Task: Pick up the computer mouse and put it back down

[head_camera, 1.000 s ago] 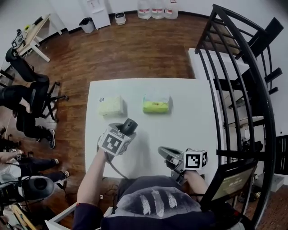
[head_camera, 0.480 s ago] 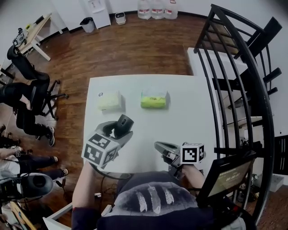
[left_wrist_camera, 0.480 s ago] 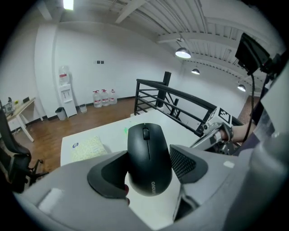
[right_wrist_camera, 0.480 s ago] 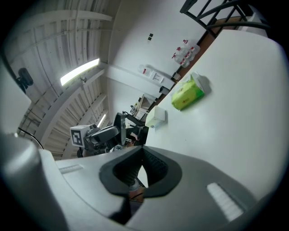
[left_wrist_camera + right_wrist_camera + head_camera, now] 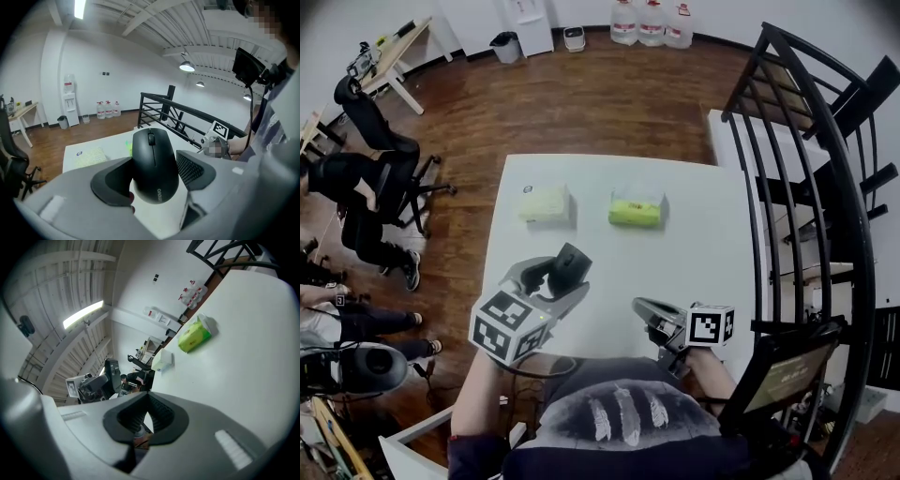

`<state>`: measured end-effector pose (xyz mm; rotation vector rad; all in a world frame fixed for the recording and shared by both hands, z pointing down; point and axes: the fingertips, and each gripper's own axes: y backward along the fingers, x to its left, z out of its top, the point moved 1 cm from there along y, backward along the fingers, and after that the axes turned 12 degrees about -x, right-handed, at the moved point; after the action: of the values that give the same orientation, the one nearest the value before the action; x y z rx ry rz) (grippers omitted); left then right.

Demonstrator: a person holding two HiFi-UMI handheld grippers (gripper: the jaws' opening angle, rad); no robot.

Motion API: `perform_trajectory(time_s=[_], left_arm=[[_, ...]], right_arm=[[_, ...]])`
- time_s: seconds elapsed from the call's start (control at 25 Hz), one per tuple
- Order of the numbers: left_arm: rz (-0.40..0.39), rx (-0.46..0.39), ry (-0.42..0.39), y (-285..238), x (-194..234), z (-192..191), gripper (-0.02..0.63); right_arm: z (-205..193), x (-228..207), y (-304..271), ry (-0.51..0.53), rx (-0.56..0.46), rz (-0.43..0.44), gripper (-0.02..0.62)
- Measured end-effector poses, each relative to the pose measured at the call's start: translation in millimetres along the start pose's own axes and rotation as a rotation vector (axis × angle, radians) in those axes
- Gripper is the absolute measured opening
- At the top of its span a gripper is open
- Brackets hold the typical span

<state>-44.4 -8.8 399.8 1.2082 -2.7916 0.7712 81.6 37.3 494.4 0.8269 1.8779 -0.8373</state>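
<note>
From above, the left gripper (image 5: 551,274) holds a black mouse (image 5: 567,266) over the near left part of the white worktop (image 5: 694,244), clear of its surface. The right gripper (image 5: 645,314) sits by the near edge. A yellow pack (image 5: 546,202) and a green pack (image 5: 636,208) lie farther back.

In the left gripper view, its fingers (image 5: 110,180) clamp the mouse's sides, wheel end pointing away.

In the right gripper view, the fingers (image 5: 161,414) are closed together with nothing between them.
</note>
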Motion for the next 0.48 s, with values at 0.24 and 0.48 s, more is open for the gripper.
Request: perform_trajectory(time_s=[0.24, 0.48], left_arm=[[0.038, -0.006, -0.009, 8.5, 2.7, 1.8, 0.308], [0.036, -0.001, -0.055, 9.4, -4.5, 6.1, 0.31]], right_arm=[[-2.0, 4.8, -4.0, 0.016, 0.014, 0.01, 0.003], [-0.1, 3.2, -0.9, 0.015, 0.014, 0.002, 0.003]])
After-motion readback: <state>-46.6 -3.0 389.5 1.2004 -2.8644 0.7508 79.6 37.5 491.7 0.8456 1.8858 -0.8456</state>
